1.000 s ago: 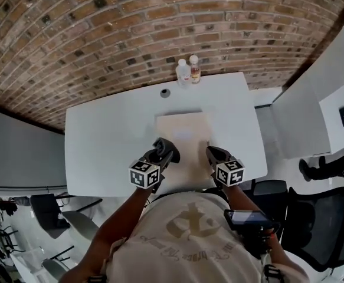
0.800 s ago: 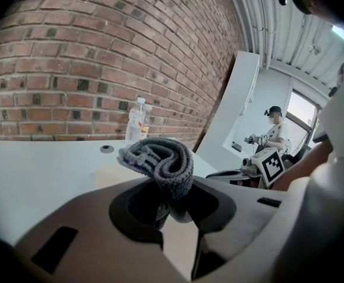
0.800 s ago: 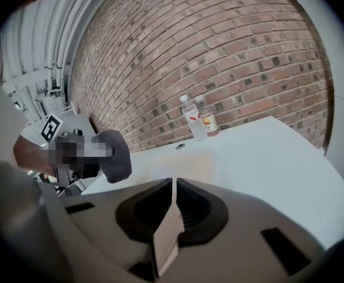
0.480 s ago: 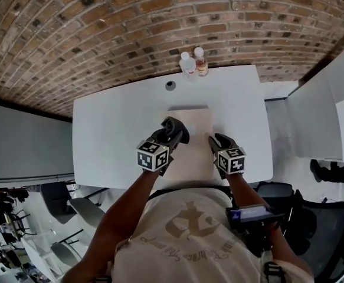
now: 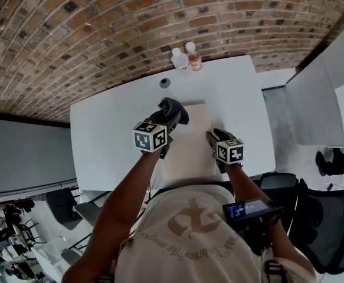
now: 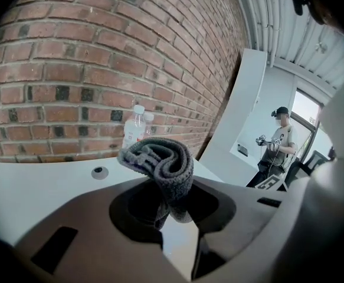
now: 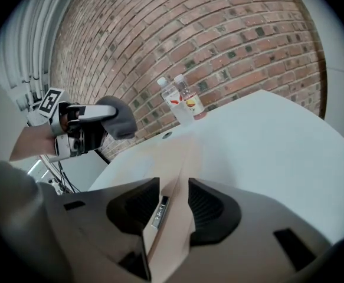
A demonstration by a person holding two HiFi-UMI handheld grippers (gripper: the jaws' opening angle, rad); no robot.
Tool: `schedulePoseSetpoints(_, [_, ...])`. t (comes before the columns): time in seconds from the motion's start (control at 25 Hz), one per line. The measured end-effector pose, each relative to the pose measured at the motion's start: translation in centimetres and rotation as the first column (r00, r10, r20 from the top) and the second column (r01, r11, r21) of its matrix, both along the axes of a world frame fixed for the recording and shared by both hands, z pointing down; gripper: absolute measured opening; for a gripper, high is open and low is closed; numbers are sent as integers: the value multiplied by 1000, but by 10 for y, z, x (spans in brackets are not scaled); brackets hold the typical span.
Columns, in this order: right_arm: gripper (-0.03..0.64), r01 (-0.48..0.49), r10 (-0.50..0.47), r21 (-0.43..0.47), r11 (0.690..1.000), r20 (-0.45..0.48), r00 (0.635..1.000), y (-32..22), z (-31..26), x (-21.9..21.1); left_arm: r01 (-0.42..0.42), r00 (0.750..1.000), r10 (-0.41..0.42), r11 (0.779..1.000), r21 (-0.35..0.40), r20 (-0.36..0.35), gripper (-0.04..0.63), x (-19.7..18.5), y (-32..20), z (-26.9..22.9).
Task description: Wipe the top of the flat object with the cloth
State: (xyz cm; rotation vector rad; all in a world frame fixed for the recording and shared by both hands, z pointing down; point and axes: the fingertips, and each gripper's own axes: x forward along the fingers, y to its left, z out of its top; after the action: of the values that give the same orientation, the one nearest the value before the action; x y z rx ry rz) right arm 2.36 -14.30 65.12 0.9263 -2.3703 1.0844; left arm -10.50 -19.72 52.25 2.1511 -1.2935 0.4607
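Left gripper view: cloth pinched between the jaws, bunching above them.

Red brick wall behind a white table. White partition stands to the right. Black office chair on pale floor.

Even, diffuse indoor light; shadows on the white desk are faint and soft-edged. Desk top bright, close to washed out in the head view. Strong fisheye: brick wall courses bow hard toward the frame edges. Both gripper views ringed by black vignette at the corners. Left gripper view: window at right blown out, glare around it. Cloth knit sharp; far background soft. Floor level in the head view dim.
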Motion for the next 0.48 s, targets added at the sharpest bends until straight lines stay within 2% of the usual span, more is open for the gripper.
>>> schedulePoseSetpoints(0.32, [161,11,-8,-81,997,45,999,1,10,-3,-53,998,54,998,-27,14,107,15,-37,10])
schedulePoseSetpoints(0.48, [164,29,-24,-96,995,61,998,2,10,-2,-74,997,73,995,-64,-14,107,28,-53,26])
